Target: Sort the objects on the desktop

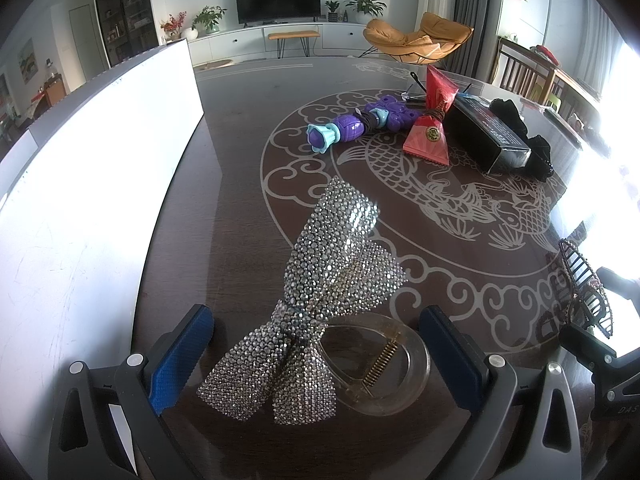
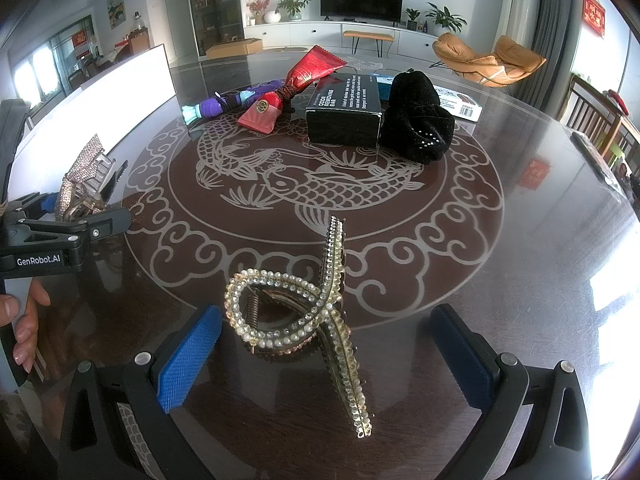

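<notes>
A rhinestone bow hair clip with a clear oval claw lies on the dark glass table between the spread blue pads of my left gripper, which is open. In the right wrist view a pearl-and-crystal claw clip lies between the blue pads of my right gripper, also open. The bow clip shows again at that view's left, beside the left gripper's fingers. The pearl clip appears dark at the right edge of the left wrist view.
A white box stands along the table's left side. At the far centre lie a purple toy, a red packet, a black carton, a black fabric pouch and a flat blue-white pack. A hand holds the left gripper.
</notes>
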